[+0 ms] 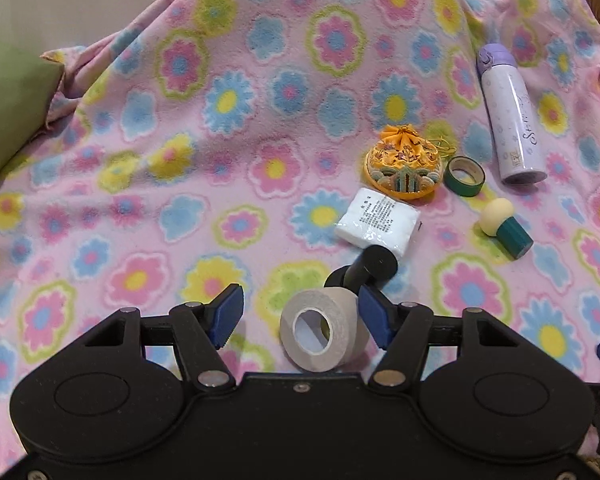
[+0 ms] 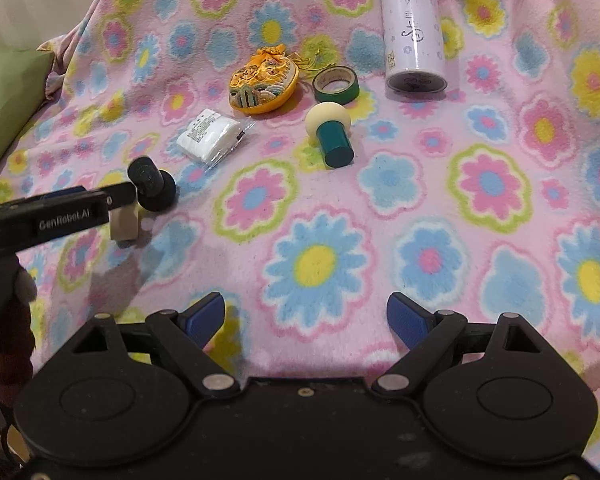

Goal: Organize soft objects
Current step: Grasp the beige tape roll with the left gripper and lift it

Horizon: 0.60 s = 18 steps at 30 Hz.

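My left gripper (image 1: 300,316) is open, low over the flowered blanket (image 1: 220,140). A beige tape roll (image 1: 320,330) stands between its blue pads, close to the right pad, with a gap on the left. A black mushroom-shaped puff (image 1: 370,266) lies just beyond. Farther out lie a white wrapped pad packet (image 1: 376,222), an orange embroidered pouch (image 1: 404,168), a green tape ring (image 1: 464,176) and a cream-and-teal puff (image 1: 504,228). My right gripper (image 2: 304,320) is open and empty over the blanket (image 2: 380,220). The left gripper (image 2: 52,216) shows at its left.
A lilac bottle (image 1: 508,116) lies at the far right, also in the right wrist view (image 2: 412,24). A green cushion (image 1: 12,100) sits at the left edge. A wicker rim (image 1: 596,4) shows at the top right.
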Motion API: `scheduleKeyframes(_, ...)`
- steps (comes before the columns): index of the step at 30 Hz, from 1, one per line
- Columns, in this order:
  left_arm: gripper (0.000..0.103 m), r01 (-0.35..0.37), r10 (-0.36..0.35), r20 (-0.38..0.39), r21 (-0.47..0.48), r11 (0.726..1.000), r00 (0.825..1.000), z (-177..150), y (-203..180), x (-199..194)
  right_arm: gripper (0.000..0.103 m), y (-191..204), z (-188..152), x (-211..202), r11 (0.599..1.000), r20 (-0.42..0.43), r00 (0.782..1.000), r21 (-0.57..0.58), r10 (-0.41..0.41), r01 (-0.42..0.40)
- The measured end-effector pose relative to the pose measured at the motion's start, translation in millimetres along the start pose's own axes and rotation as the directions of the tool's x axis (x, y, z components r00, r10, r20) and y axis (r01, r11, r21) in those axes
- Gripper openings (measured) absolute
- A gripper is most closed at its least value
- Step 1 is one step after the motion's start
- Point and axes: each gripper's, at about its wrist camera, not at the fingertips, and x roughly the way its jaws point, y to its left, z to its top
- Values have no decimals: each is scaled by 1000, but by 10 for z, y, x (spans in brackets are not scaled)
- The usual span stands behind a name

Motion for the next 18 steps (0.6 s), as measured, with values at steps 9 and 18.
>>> scheduleKeyframes(9, 71, 23, -22, -30, 40, 999, 999, -123, -149, 101, 89, -5, -8, -5, 1000, 1, 1000, 3, 3, -3)
scheduleKeyframes(18, 57, 38, -37, -25, 23, 999, 999, -150, -115, 132, 90, -7, -20, 2, 1000, 7, 1000, 7, 3, -3)
